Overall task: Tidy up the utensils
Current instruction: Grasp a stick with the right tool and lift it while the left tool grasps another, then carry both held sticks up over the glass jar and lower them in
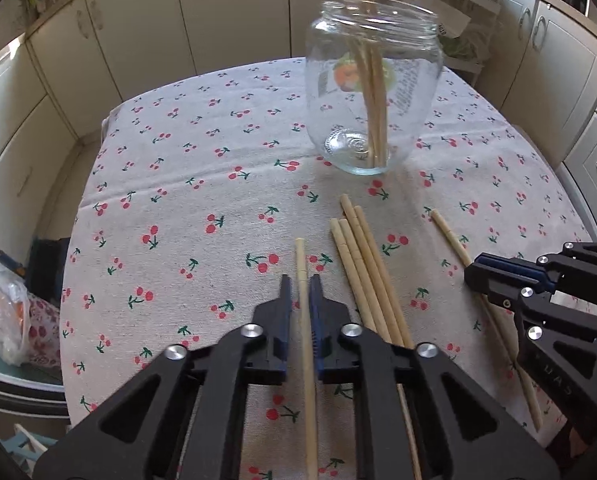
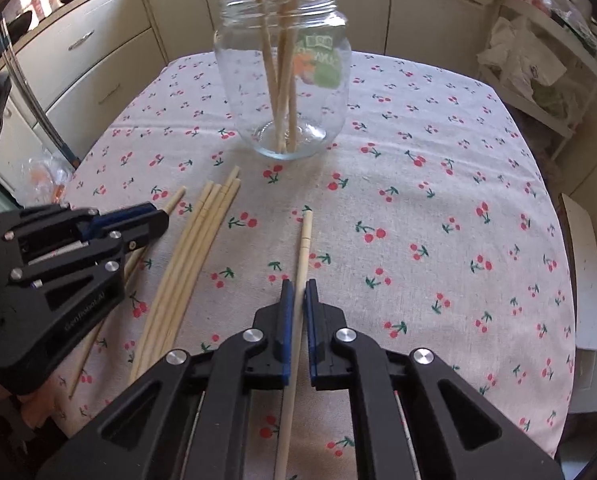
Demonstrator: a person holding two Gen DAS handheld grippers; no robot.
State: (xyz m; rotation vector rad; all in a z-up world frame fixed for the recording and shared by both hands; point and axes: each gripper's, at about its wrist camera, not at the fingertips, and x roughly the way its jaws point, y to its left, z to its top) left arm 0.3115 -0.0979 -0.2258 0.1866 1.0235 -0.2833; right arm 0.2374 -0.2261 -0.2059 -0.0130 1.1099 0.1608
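Note:
A clear glass jar stands upright on the far part of the table with several wooden chopsticks leaning in it. My left gripper is low over the cloth. Its jaws stand narrow around one chopstick, and a thin gap shows beside the stick. My right gripper is shut on another chopstick, which runs back between the pads. Several loose chopsticks lie in a bundle between the two grippers.
A cherry-print cloth covers the table. Cream cabinets surround it. A plastic bag sits off the left edge. A white rack with cloths stands off the far right corner.

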